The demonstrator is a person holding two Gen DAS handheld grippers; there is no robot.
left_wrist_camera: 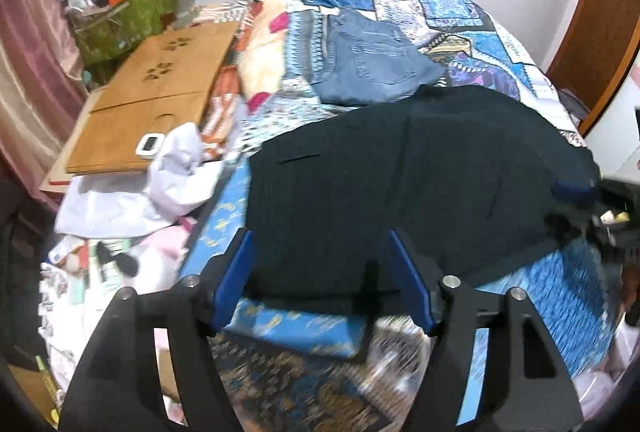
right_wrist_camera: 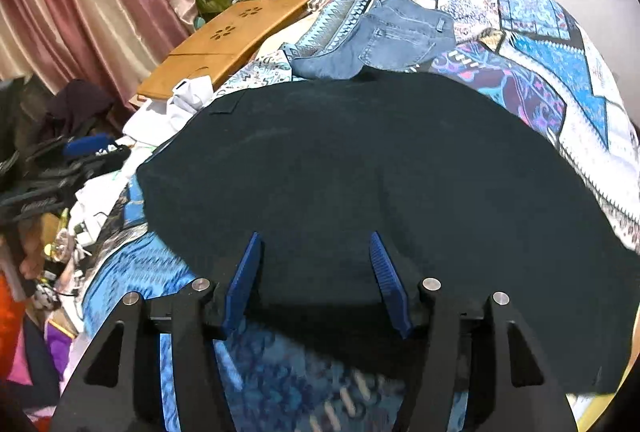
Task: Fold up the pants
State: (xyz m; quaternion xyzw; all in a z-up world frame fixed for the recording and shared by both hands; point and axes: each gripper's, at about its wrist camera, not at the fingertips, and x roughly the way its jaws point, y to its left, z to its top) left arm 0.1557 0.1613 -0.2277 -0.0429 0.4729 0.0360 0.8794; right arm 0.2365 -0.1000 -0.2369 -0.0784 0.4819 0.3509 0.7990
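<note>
Pants (right_wrist_camera: 360,172): one dark pair, flat mid-bed (right_wrist_camera: 560,44); one jeans (right_wrist_camera: 400,40) pair at 12 o'clock. Left gripper (left_wrist_camera: 322,268) and right gripper (right_wrist_camera: 316,264): both spread, empty, over the near hem. Only the left view shows the white gadget (left_wrist_camera: 149,143) at 9 o'clock.

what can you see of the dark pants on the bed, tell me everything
The dark pants are black or very dark navy, of matte woven-looking cloth, with a slit pocket near one corner. They lie flat and already folded into a broad slab on the patterned blue bedspread, nearly smooth. Their far edge meets or slightly overlaps the folded blue jeans. The left gripper and right gripper stand open over the near edge, pads not pressing the cloth.
</note>
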